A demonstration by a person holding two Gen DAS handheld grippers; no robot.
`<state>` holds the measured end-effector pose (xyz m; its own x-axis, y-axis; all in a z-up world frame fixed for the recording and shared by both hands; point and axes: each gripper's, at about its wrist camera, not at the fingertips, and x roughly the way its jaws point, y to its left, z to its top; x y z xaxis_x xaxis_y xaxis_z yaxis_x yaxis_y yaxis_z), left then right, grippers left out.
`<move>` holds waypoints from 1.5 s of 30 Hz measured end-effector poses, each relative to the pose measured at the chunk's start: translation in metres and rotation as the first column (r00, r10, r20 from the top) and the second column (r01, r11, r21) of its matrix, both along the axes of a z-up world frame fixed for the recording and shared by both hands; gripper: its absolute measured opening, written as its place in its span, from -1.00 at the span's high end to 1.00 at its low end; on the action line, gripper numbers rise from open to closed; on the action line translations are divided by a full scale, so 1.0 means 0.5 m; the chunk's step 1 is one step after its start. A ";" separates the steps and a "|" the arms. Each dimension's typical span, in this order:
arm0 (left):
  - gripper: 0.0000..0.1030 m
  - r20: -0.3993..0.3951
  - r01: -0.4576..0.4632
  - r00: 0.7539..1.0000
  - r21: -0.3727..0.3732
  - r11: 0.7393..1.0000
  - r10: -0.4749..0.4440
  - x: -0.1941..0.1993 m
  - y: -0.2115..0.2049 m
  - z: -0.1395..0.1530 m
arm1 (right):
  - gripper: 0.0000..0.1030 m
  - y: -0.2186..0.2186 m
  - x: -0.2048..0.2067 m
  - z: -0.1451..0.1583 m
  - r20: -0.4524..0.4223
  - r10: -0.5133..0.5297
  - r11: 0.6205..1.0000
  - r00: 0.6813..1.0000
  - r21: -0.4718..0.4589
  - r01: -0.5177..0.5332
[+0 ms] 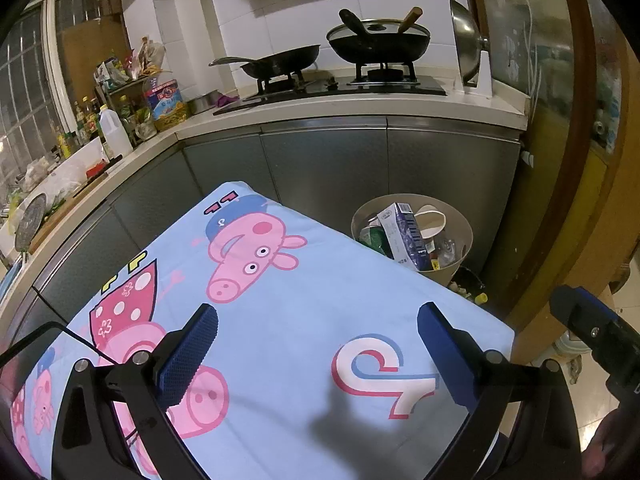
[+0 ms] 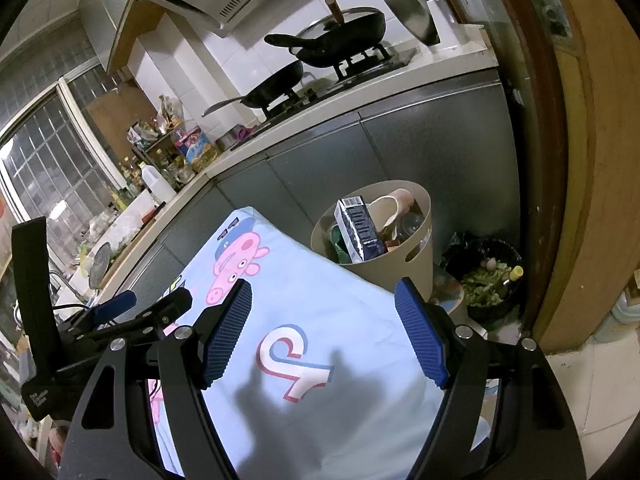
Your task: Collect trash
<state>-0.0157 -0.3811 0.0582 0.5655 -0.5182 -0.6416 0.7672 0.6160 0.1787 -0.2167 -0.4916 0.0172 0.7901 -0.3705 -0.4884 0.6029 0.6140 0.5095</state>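
left wrist view showed my left hand-held gripper (image 1: 318,354) and right hand-held gripper (image 2: 324,334) released, empty over the worktop (image 1: 304,312); trash filled the far bin (image 1: 460,264).

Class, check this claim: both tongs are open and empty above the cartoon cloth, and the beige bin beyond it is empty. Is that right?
Not quite. The beige bin is not empty: the right wrist view shows a blue carton and other trash inside. Both the left tongs and right tongs are open and empty above the cartoon cloth.

Table (image 1: 304,320): cartoon-print cloth lay bare between both hand-held grippers, passage open. Beige bin (image 2: 416,264) beyond the far edge: packed to the rim, blue carton (image 2: 358,228) protruding. Black tub (image 2: 488,276) beside it.
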 end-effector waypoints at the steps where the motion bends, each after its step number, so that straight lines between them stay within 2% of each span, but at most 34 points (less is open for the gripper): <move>1: -0.93 0.000 0.000 1.000 0.001 1.000 0.000 0.000 0.000 0.000 | -0.41 0.000 0.000 0.000 0.000 0.000 1.000 1.000 -0.002 0.000; 45: -0.93 0.010 -0.016 1.000 0.006 1.000 0.016 0.001 0.007 -0.003 | -0.40 0.016 -0.001 0.007 0.016 0.003 1.000 1.000 -0.024 -0.003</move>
<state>-0.0154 -0.3775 0.0566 0.5806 -0.5052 -0.6385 0.7551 0.6274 0.1901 -0.2173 -0.4838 0.0207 0.7991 -0.3794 -0.4664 0.5926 0.6281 0.5042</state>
